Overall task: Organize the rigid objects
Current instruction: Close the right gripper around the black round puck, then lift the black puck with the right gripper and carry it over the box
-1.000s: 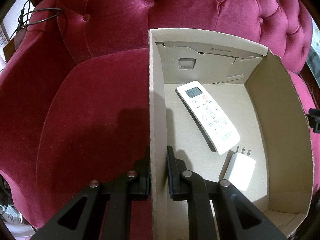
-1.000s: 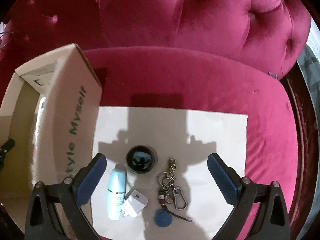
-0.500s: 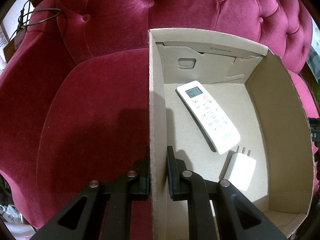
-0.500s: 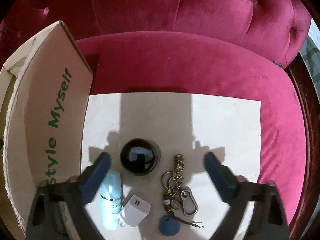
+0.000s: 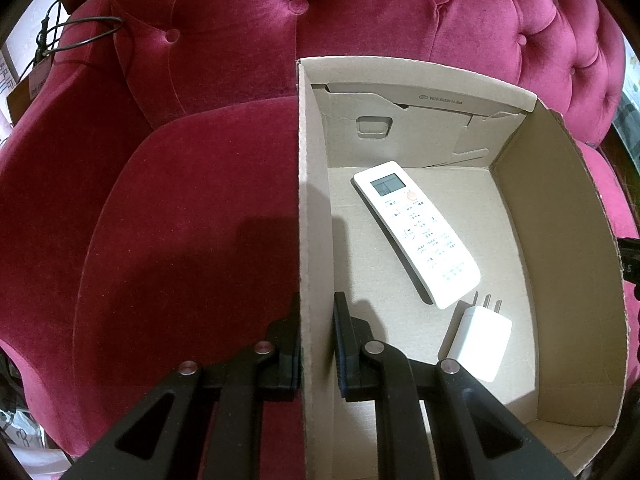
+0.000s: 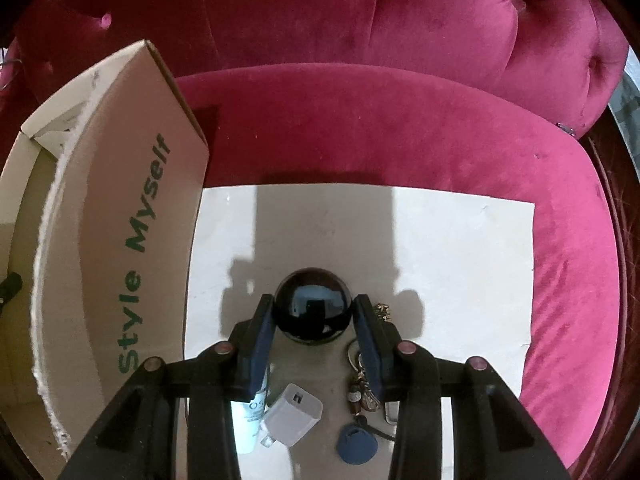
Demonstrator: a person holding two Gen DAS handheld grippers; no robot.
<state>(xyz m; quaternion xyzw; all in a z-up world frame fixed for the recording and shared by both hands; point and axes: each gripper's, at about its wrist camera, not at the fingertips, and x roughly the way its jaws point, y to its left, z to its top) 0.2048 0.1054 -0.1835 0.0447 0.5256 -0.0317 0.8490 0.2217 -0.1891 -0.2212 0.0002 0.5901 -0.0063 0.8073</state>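
- We work on a red sofa seat (image 6: pixel 400 128); its tufted backrest rises at twelve o'clock and bounds any reach that way, while the cushion at three o'clock of the sheet lies bare.
- The cardboard box (image 5: pixel 560 240) stands at nine o'clock of the loose things in the right wrist view; its tall printed wall is the edge we judge the load must clear on the way in.
- Inside the box, the remote (image 5: pixel 416 232) lies slantwise and a white charger (image 5: pixel 480 340) sits at five o'clock of it, so two things look packed; floor room remains toward twelve and three o'clock.
- The white sheet (image 6: pixel 460 260) carries what is left: ball, tube, second charger, keys, blue tag.
- The left tongs (image 5: pixel 316 344) are clamped on the box's near wall, one finger either side.
- The right tongs (image 6: pixel 313 320) are closing around the black ball (image 6: pixel 313 308), which sits between the pads; the pads look about to touch it.
- The white tube (image 6: pixel 250 416) and grey charger (image 6: pixel 292 414) lie at six o'clock of the ball, partly under the tongs.
- The key bunch (image 6: pixel 362 384) and blue tag (image 6: pixel 356 440) crowd the right pad.
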